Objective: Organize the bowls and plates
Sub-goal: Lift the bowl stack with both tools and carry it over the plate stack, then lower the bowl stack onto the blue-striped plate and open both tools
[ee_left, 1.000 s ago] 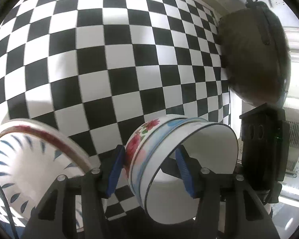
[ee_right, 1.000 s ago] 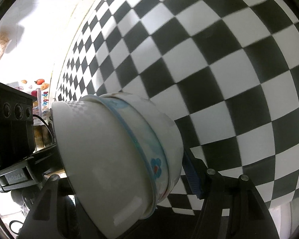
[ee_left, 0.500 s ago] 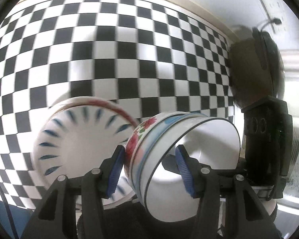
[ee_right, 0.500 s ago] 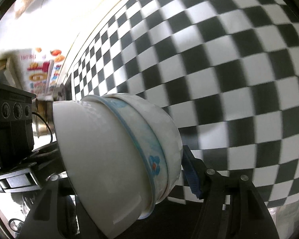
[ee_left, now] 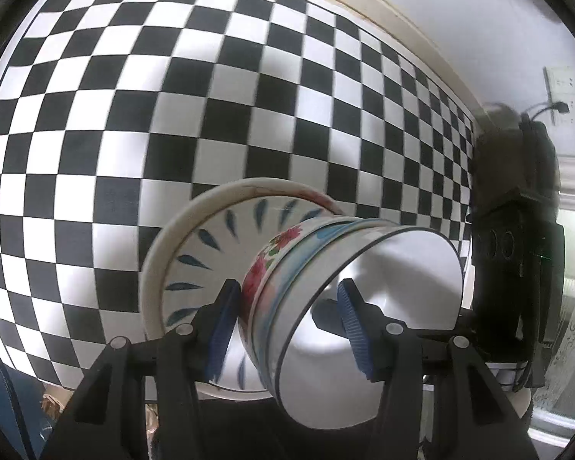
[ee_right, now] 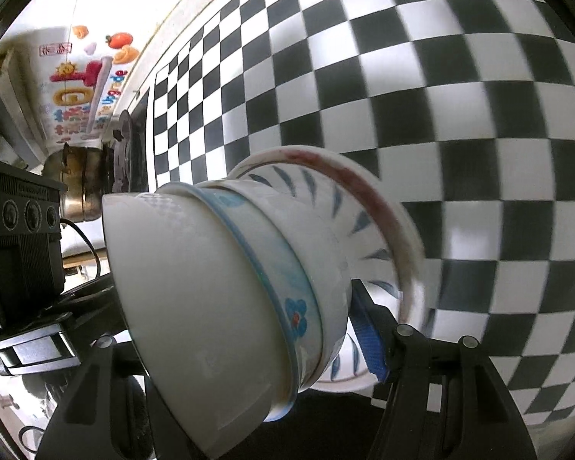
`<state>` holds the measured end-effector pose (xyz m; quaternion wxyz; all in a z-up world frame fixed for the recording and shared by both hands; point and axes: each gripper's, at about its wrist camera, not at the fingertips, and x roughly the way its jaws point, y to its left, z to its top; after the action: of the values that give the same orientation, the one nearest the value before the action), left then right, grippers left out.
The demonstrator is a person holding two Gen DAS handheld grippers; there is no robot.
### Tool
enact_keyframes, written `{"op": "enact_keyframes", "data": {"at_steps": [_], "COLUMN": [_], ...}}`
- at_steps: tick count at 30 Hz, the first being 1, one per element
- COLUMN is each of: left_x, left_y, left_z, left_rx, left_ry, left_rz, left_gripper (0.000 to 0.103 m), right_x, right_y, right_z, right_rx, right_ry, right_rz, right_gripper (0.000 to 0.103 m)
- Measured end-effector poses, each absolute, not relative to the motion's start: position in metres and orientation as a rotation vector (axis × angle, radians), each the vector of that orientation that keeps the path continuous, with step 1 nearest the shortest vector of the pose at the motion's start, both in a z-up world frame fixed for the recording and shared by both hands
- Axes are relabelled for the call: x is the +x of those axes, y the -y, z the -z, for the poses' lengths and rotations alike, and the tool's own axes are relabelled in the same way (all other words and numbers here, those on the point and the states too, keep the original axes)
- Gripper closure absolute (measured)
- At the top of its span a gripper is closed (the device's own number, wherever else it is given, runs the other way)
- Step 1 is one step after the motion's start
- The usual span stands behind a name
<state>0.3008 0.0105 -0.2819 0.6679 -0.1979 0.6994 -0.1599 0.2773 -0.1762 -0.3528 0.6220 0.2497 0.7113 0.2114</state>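
A stack of three nested bowls (ee_left: 318, 268), floral outside, blue-banded in the middle and plain white inside, hangs tilted on its side between both grippers. My left gripper (ee_left: 287, 322) is shut on its rim wall, one blue pad outside and one inside the white bowl. My right gripper (ee_right: 241, 329) is shut on the same bowl stack (ee_right: 218, 291) from the opposite side; only its right pad (ee_right: 368, 337) shows. Just behind and below the bowls lies a plate stack (ee_left: 195, 253), white with blue leaf marks and a red-rimmed plate (ee_right: 364, 207).
A black-and-white checkered tablecloth (ee_left: 172, 96) covers the table. A dark rounded object (ee_left: 517, 161) stands by the wall at the table's right end. In the right wrist view a metal pot (ee_right: 76, 180), a stove burner (ee_right: 122, 153) and a colourful poster (ee_right: 84, 76) lie beyond the far-left edge.
Both grippers carried the bowl stack sideways across the table. The plates, earlier at the lower left or out of view, now sit directly behind the bowls. Both grips are unchanged.
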Motion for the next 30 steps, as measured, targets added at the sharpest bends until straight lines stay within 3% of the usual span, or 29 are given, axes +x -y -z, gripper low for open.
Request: {"op": "enact_keyframes", "data": {"at_steps": [30], "left_x": [0.298], "left_y": [-0.025], "left_z": [0.296], "left_rx": [-0.450], "left_ry": [-1.568], "left_rz": [0.320], "left_gripper": [0.054], "right_x": [0.295], "right_y": [0.143], "right_z": [0.372], "right_rx": [0.494], "right_ry": [-1.670], "right_rz": [-0.464], "right_gripper": [0.039]}}
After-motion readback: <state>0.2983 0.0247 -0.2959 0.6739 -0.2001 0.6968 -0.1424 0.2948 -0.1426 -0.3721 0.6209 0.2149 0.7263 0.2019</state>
